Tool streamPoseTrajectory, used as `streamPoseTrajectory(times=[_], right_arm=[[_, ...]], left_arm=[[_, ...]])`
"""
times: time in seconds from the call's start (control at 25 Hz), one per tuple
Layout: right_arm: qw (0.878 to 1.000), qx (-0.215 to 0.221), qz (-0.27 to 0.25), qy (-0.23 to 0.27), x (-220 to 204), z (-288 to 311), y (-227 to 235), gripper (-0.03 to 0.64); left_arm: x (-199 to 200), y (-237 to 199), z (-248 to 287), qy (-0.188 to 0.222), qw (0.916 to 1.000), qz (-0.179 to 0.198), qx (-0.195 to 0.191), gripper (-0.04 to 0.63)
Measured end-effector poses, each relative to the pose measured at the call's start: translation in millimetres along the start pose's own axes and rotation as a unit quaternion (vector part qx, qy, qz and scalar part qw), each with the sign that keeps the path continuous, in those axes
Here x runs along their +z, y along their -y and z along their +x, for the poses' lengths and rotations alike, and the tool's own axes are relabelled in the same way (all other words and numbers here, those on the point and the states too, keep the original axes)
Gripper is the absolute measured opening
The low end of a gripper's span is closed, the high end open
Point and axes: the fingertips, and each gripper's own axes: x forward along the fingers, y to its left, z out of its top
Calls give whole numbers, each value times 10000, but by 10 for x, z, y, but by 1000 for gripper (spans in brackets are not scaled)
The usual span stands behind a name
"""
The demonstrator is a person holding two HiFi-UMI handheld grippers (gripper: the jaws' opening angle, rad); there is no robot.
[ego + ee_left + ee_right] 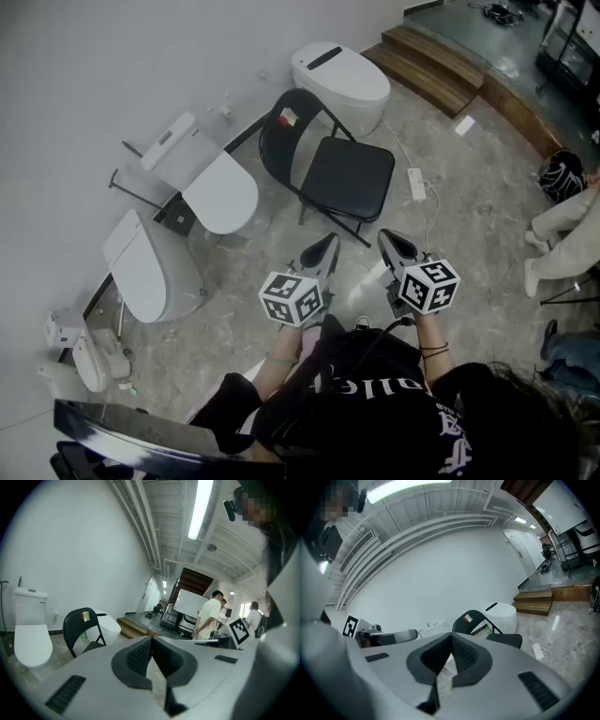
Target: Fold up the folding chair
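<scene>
the folding chair (333, 169) stands open on the stone floor (450, 244), seat down and level, legs spread, its black backrest turned toward the wall (112, 66) and its seat edge facing the person, so nothing of the fold looks begun. a white toilet (342, 80) sits just behind the chair, another toilet (211, 183) is close on the chair's left, and a power strip (417, 183) lies on the floor just to the chair's right, which leaves the front of the chair as the only free side to work from. that is likely why both tools are held out there: the left gripper (323, 248) and the right gripper (392, 242) hang side by side in front of the chair's seat, apart from it, tips tilted slightly down at it. each one's jaws are clenched together with nothing between them, as both gripper views show, the chair visible beyond the tips. my reading is a ready stance before the reach: the jaws would have to part before either can take the seat edge or the backrest.
</scene>
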Motion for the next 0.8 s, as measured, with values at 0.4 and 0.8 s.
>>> streamPoseTrajectory(times=[0.4, 0.8], right_arm=[[9993, 193, 306, 107, 90, 214, 324, 14], [9993, 196, 318, 65, 297, 1138, 531, 14]], left_arm=[[-6, -110, 305, -169, 9998, 81, 88, 5], [348, -1125, 793, -165, 9997, 81, 171, 5]])
